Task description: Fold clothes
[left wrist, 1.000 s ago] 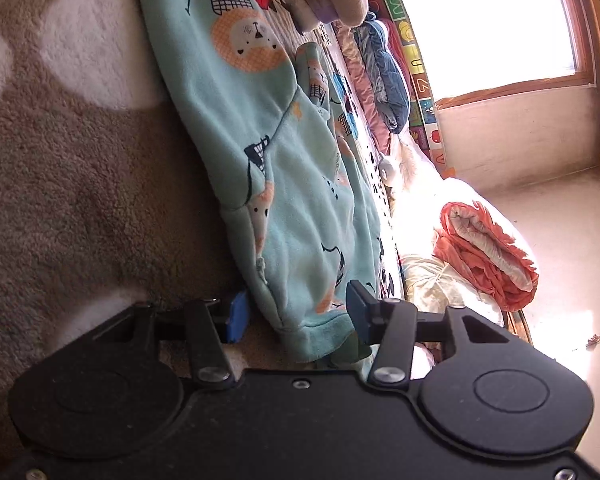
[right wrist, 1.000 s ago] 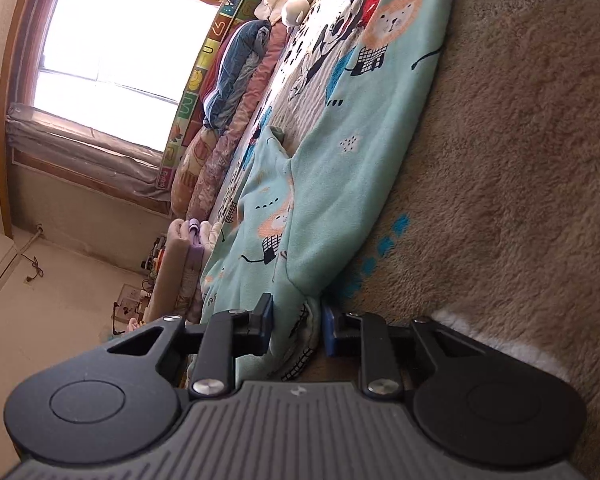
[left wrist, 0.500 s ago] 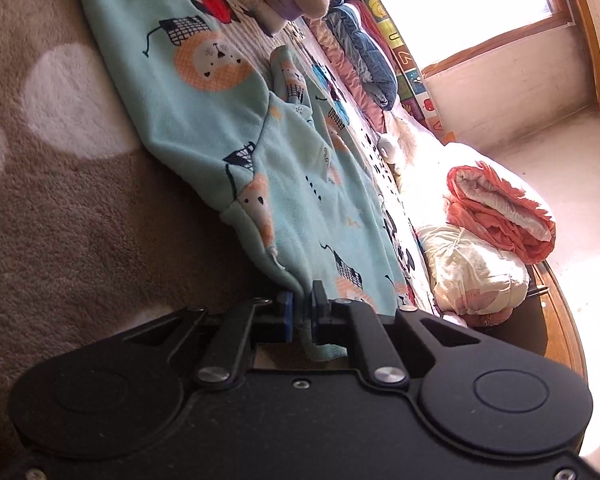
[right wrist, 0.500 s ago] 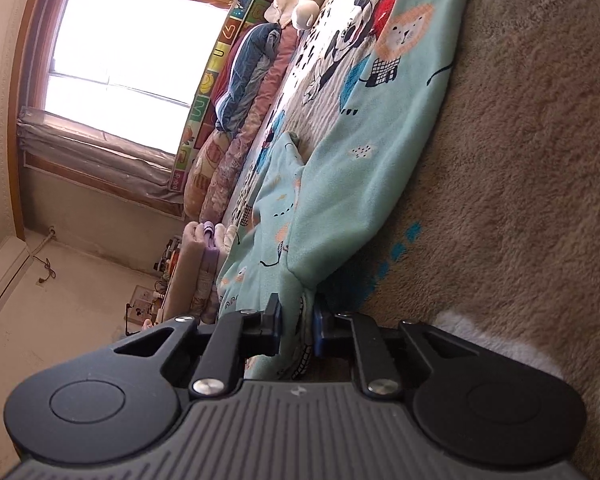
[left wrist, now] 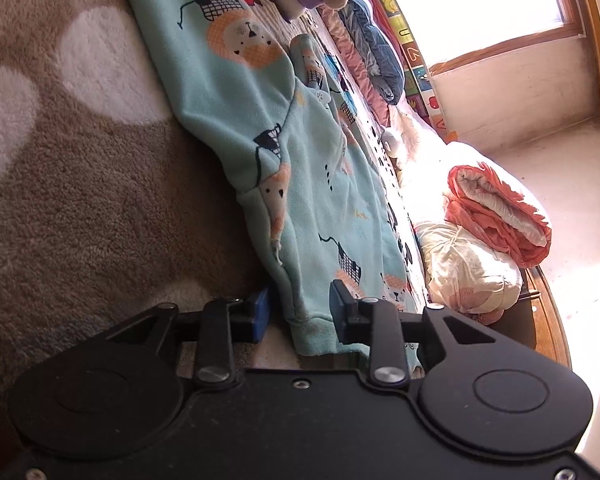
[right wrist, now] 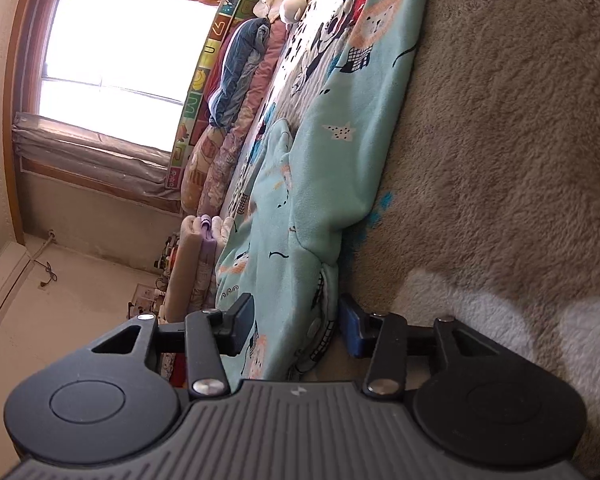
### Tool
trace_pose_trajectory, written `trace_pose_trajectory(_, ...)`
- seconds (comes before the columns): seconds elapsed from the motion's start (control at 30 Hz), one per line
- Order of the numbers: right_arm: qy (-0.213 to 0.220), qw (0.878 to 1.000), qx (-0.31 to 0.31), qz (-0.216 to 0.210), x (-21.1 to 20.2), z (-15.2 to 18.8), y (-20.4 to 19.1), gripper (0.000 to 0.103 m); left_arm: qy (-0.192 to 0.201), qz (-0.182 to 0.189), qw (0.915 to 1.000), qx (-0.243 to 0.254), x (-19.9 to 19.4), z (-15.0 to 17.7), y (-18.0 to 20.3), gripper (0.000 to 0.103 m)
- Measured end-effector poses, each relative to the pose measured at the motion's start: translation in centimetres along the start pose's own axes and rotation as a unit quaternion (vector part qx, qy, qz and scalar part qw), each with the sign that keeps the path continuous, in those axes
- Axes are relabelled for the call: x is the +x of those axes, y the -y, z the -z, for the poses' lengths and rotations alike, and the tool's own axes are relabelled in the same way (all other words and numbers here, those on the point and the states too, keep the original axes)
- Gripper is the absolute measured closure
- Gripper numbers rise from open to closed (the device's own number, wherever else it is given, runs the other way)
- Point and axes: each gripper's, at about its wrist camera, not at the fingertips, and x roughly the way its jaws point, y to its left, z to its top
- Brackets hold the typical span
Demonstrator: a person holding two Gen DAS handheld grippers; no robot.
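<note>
A mint-green fleece garment (left wrist: 260,128) printed with lions and little houses lies flat on a brown plush blanket (left wrist: 80,200). My left gripper (left wrist: 300,314) is open, its fingers straddling the garment's ribbed cuff without pinching it. In the right wrist view the same garment (right wrist: 320,160) stretches away from me. My right gripper (right wrist: 296,326) is open too, with the garment's other end lying loose between its fingers.
White spots mark the brown blanket (right wrist: 500,140). Folded quilts (left wrist: 380,52) and an alphabet mat line the bed's far side under a bright window (right wrist: 116,60). An orange-and-white bundle (left wrist: 496,208) and a pale stuffed bag (left wrist: 460,272) lie at the bed's edge.
Both grippers were shut on the garment's ends half a second ago; both have since opened and let the fabric go, and it now rests on the blanket.
</note>
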Motion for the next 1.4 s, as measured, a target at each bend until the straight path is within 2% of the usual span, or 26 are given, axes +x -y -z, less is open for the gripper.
trace_pose_trajectory(0.07, -0.002, 0.999, -0.032, 0.010, 0.8, 0.5, -1.0, 0.046, 0.002, -0.008, 0.9998, 0.018, 0.5, 0.2, 0.5, 0.072)
trace_pose_trajectory(0.1, -0.003, 0.999, -0.048, 0.014, 1.1, 0.7, -1.3, 0.048, 0.002, -0.016, 0.9994, 0.030, 0.6, 0.3, 0.7, 0.092)
trace_pose_trajectory(0.13, -0.008, 0.998, -0.060, 0.015, 1.4, 0.9, -1.5, 0.051, 0.001, -0.022, 0.9991, 0.036, 0.7, 0.4, 0.8, 0.097)
trace_pose_trajectory(0.2, -0.027, 0.998, -0.053, 0.006, 1.7, 1.1, -1.1, 0.085, 0.003, -0.018, 0.9992, 0.036, 0.1, 0.4, 1.0, 0.097)
trace_pose_trajectory(0.33, -0.036, 0.999, 0.014, -0.026, 0.9, 1.0, 0.6, 0.087, -0.004, -0.032, 0.9988, 0.037, 0.0, 0.6, 0.3, 0.096)
trace_pose_trajectory(0.37, -0.043, 0.998, 0.021, -0.029, 1.0, 1.0, 1.0, 0.092, -0.007, -0.034, 0.9989, 0.033, 0.3, 0.6, -0.1, 0.095)
trace_pose_trajectory(0.57, -0.061, 0.996, 0.041, -0.048, 0.7, 0.8, 1.4, 0.086, -0.021, -0.007, 0.9997, 0.009, 0.0, 0.1, -0.5, 0.094)
trace_pose_trajectory(0.73, -0.071, 0.997, -0.008, -0.025, 0.7, 1.2, -0.1, 0.081, -0.028, -0.004, 0.9995, -0.011, -0.4, 0.3, -0.6, 0.092)
trace_pose_trajectory(0.83, -0.050, 0.998, 0.016, -0.034, -1.2, 0.5, 0.4, 0.066, -0.051, -0.011, 0.9986, -0.009, -0.9, 0.6, -0.1, 0.091)
trace_pose_trajectory(0.9, -0.032, 0.998, 0.033, -0.040, -2.7, 0.0, 0.9, 0.056, -0.068, -0.008, 0.9975, 0.016, -1.2, 1.2, 1.1, 0.091)
trace_pose_trajectory(0.93, -0.023, 0.998, 0.042, -0.044, -3.4, -0.3, 1.1, 0.055, -0.074, -0.010, 0.9963, 0.042, -1.3, 1.7, 2.0, 0.091)
trace_pose_trajectory(0.97, -0.011, 0.998, 0.051, -0.045, -4.0, -0.8, 1.4, 0.051, -0.078, -0.009, 0.9943, 0.073, -1.4, 2.2, 3.1, 0.091)
trace_pose_trajectory(1.03, 0.015, 0.997, 0.068, -0.044, -4.9, -2.2, 2.3, 0.051, -0.077, -0.002, 0.9859, 0.148, -1.4, 3.5, 5.6, 0.091)
trace_pose_trajectory(1.1, 0.039, 0.995, 0.085, -0.042, -5.7, -3.6, 3.3, 0.052, -0.063, -0.001, 0.9707, 0.232, -1.4, 5.1, 8.0, 0.089)
trace_pose_trajectory(1.13, 0.050, 0.994, 0.086, -0.036, -5.9, -4.3, 3.6, 0.052, -0.051, -0.004, 0.9598, 0.276, -1.3, 6.0, 9.0, 0.084)
trace_pose_trajectory(1.2, 0.070, 0.994, 0.080, -0.018, -6.1, -6.0, 4.0, 0.050, -0.021, -0.010, 0.9308, 0.365, -1.1, 8.0, 10.9, 0.073)
trace_pose_trajectory(1.23, 0.080, 0.994, 0.076, -0.008, -6.3, -6.9, 4.2, 0.049, -0.009, -0.015, 0.9141, 0.405, -0.8, 8.9, 11.7, 0.071)
trace_pose_trajectory(1.3, 0.101, 0.992, 0.069, 0.011, -6.5, -8.6, 4.6, 0.040, 0.008, -0.025, 0.8713, 0.490, 0.3, 10.9, 12.7, 0.067)
trace_pose_trajectory(1.33, 0.111, 0.992, 0.066, 0.020, -6.6, -9.4, 4.8, 0.039, 0.017, -0.035, 0.8437, 0.535, 1.0, 12.1, 13.2, 0.063)
trace_pose_trajectory(1.4, 0.131, 0.989, 0.059, 0.039, -6.8, -11.1, 5.2, 0.040, 0.035, -0.058, 0.7761, 0.627, 2.8, 14.5, 14.1, 0.063)
